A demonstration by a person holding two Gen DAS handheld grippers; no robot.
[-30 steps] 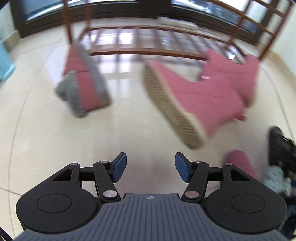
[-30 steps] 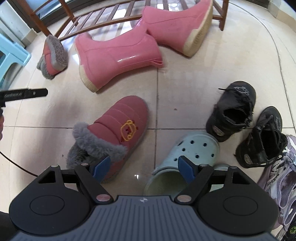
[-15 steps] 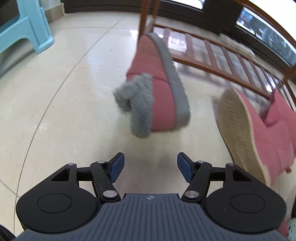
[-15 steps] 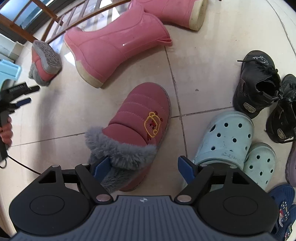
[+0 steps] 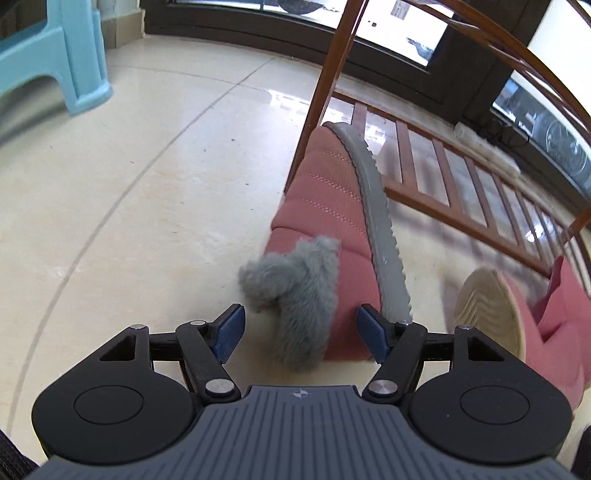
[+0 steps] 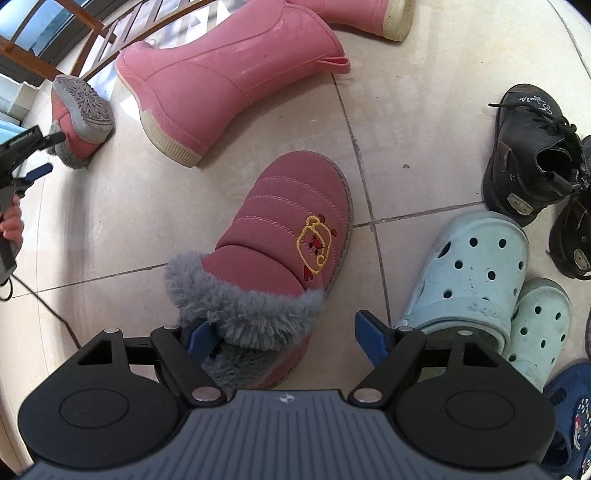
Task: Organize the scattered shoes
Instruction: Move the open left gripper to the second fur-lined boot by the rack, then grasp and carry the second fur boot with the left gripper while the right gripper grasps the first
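Note:
A pink slipper (image 5: 325, 206) with a grey fur cuff lies on its side against a wooden rack leg, its grey sole facing right. My left gripper (image 5: 301, 326) is just short of it; its jaws are opening, the fur cuff sits between them, and the pads do not press on it. The matching slipper (image 6: 288, 221) stands upright on the tile floor. My right gripper (image 6: 284, 336) stands open over its fur cuff. In the right wrist view the side-lying slipper (image 6: 79, 110) and the left gripper (image 6: 48, 153) show at the far left, held by a hand (image 6: 11, 221).
Two pink rain boots (image 6: 229, 74) (image 6: 369, 14) lie on their sides beyond the upright slipper. Pale blue clogs (image 6: 476, 266), black shoes (image 6: 532, 155) and a navy shoe (image 6: 572, 413) crowd the right. A slatted wooden rack (image 5: 424, 166) and a teal stool (image 5: 55, 55) stand behind.
The left gripper swung left from the pink boots to the side-lying slipper and closed in, its jaws widening. The right gripper sank over the upright slipper, whose cuff now lies between its jaws.

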